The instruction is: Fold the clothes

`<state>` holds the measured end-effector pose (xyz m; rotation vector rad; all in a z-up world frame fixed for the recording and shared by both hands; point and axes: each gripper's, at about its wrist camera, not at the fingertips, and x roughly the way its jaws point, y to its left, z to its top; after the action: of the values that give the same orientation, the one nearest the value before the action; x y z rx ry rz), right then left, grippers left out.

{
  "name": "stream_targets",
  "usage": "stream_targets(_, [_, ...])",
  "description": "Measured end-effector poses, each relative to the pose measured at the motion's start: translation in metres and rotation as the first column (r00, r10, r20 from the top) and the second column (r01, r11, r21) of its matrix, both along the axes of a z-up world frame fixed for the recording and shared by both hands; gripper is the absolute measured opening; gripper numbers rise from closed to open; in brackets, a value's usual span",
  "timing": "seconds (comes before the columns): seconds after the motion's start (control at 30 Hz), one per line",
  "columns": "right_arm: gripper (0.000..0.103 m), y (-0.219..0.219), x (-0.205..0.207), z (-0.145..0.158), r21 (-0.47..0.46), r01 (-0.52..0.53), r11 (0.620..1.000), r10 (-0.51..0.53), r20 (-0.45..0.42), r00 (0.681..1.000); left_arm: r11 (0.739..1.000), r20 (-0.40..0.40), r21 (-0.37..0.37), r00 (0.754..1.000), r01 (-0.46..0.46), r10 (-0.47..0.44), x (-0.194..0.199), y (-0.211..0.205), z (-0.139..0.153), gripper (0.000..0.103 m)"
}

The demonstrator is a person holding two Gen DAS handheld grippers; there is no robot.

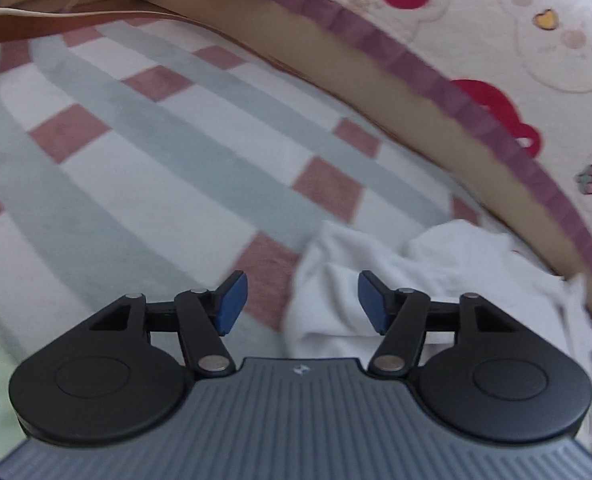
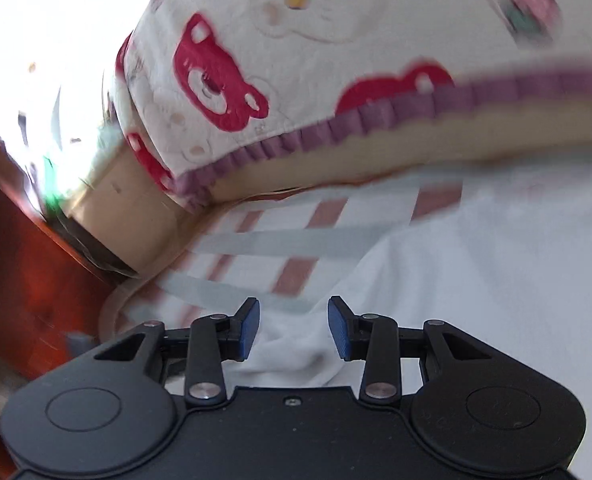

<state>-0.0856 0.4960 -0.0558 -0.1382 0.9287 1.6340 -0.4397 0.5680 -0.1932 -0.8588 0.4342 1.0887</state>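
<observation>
The left gripper (image 1: 301, 302), a black two-finger tool with blue pads on a ribbed grey body, hung with its jaws parted and nothing between the pads; beneath the gap lay partly bare rug and partly the edge of the crumpled white cloth garment (image 1: 423, 280). That garment lay bunched in soft folds on the checked rug of pale grey-green stripes, white bands and dusty pink squares (image 1: 136, 152), toward the lower right of the left wrist view and close to the tan side of the bed base (image 1: 375, 76). Above that tan band ran the cream quilted bedcover with red bear shapes and a pleated purple trim (image 1: 515, 40). A thin white cable (image 1: 56, 14) trailed along the far edge of the rug. In the right wrist view, which was smeared by motion blur, the right gripper (image 2: 294, 328), of the same build but with a black body, also stood with its jaws apart and empty, its pads hovering just over the white garment (image 2: 495, 260), which spread wide across the right half of that view over the rug (image 2: 280, 240). Whether the pads touched the cloth could not be told. A reddish-brown wooden surface (image 2: 24, 280) showed at the left, beside the corner of the bed.
</observation>
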Motion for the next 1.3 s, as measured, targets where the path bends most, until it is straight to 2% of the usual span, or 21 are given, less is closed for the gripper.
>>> stream_targets(0.03, [0.045, 0.007, -0.012, 0.0, -0.012, -0.033, 0.999, 0.034, 0.097, 0.995, 1.0, -0.009, -0.003, 1.0, 0.021, -0.021, 0.004, 0.0, -0.001, 0.064])
stream_targets(0.07, [0.045, 0.014, -0.024, -0.005, -0.046, -0.083, 0.996, 0.089, 0.158, 0.983, 0.999, -0.038, -0.007, 0.998, 0.043, -0.043, 0.009, -0.002, -0.002, 0.064])
stream_targets(0.13, [0.045, 0.025, -0.051, -0.018, -0.108, -0.173, 0.979, 0.196, 0.255, 0.947, 0.998, -0.084, -0.008, 0.994, 0.07, -0.07, 0.017, -0.006, -0.003, 0.064])
stream_targets(0.2, [0.048, 0.035, -0.075, -0.033, -0.151, -0.228, 0.962, 0.268, 0.34, 0.902, 0.997, -0.094, -0.005, 0.992, 0.08, -0.08, 0.02, -0.008, -0.003, 0.064])
stream_targets(0.23, [0.059, 0.04, -0.086, -0.04, -0.169, -0.244, 0.955, 0.292, 0.383, 0.876, 0.997, -0.089, -0.003, 0.993, 0.08, -0.08, 0.02, -0.008, -0.003, 0.064])
stream_targets(0.27, [0.07, 0.047, -0.097, -0.047, -0.187, -0.253, 0.949, 0.31, 0.424, 0.851, 0.997, -0.087, 0.0, 0.993, 0.081, -0.081, 0.019, -0.008, -0.004, 0.063])
stream_targets(0.3, [0.071, 0.057, -0.102, -0.055, -0.205, -0.223, 0.953, 0.295, 0.457, 0.839, 0.997, -0.086, 0.002, 0.993, 0.082, -0.082, 0.018, -0.008, -0.004, 0.061])
stream_targets(0.37, [0.068, 0.077, -0.109, -0.069, -0.237, -0.153, 0.959, 0.257, 0.506, 0.823, 0.997, -0.102, 0.019, 0.992, 0.08, -0.078, 0.017, -0.009, -0.004, 0.059])
stream_targets(0.4, [0.062, 0.085, -0.106, -0.074, -0.231, -0.113, 0.966, 0.221, 0.516, 0.828, 0.997, -0.103, 0.038, 0.992, 0.07, -0.066, 0.016, -0.009, -0.004, 0.058])
stream_targets(0.43, [0.023, 0.086, -0.101, -0.075, -0.202, -0.101, 0.974, 0.191, 0.503, 0.843, 0.997, -0.096, 0.059, 0.994, 0.055, -0.049, 0.013, -0.01, -0.002, 0.058])
stream_targets(0.47, [0.013, 0.083, -0.094, -0.072, -0.16, -0.085, 0.983, 0.152, 0.471, 0.869, 0.996, -0.076, 0.083, 0.997, 0.034, -0.028, 0.01, -0.011, 0.002, 0.058])
stream_targets(0.57, [0.013, 0.059, -0.067, -0.06, -0.015, 0.032, 0.999, -0.024, 0.379, 0.925, 0.993, 0.002, 0.118, 1.0, 0.02, -0.02, 0.003, -0.011, 0.009, 0.059])
stream_targets(0.67, [0.014, 0.026, -0.036, -0.065, 0.023, 0.204, 0.979, -0.201, 0.314, 0.928, 0.989, 0.032, 0.089, 0.992, 0.121, -0.124, 0.015, -0.011, 0.007, 0.062])
stream_targets(0.77, [0.014, 0.005, -0.014, -0.084, -0.029, 0.301, 0.953, -0.279, 0.3, 0.912, 0.969, -0.056, 0.061, 0.97, 0.239, -0.236, 0.046, -0.019, 0.001, 0.062])
stream_targets(0.87, [0.014, -0.011, 0.005, -0.105, -0.072, 0.372, 0.926, -0.343, 0.256, 0.904, 0.936, -0.123, 0.062, 0.934, 0.346, -0.336, 0.073, -0.029, -0.002, 0.063])
stream_targets(0.93, [0.014, -0.017, 0.014, -0.114, -0.094, 0.385, 0.918, -0.357, 0.223, 0.907, 0.917, -0.161, 0.057, 0.91, 0.395, -0.382, 0.087, -0.035, -0.005, 0.068])
stream_targets(1.07, [0.014, -0.018, 0.023, -0.124, -0.102, 0.395, 0.913, -0.367, 0.215, 0.905, 0.894, -0.26, 0.015, 0.865, 0.448, -0.429, 0.108, -0.04, -0.02, 0.07])
stream_targets(1.17, [0.015, -0.019, 0.024, -0.123, -0.086, 0.383, 0.92, -0.36, 0.207, 0.91, 0.89, -0.284, 0.009, 0.854, 0.456, -0.435, 0.115, -0.041, -0.029, 0.076])
stream_targets(1.23, [0.015, -0.023, 0.024, -0.12, -0.058, 0.37, 0.927, -0.352, 0.203, 0.914, 0.887, -0.298, 0.022, 0.85, 0.461, -0.435, 0.12, -0.041, -0.032, 0.088])
stream_targets(1.27, [0.015, -0.024, 0.025, -0.119, -0.047, 0.368, 0.928, -0.353, 0.2, 0.914, 0.883, -0.318, 0.024, 0.841, 0.468, -0.437, 0.124, -0.042, -0.035, 0.093])
stream_targets(1.3, [0.015, -0.025, 0.026, -0.118, -0.036, 0.371, 0.928, -0.357, 0.193, 0.914, 0.877, -0.35, 0.026, 0.826, 0.479, -0.441, 0.129, -0.045, -0.037, 0.103])
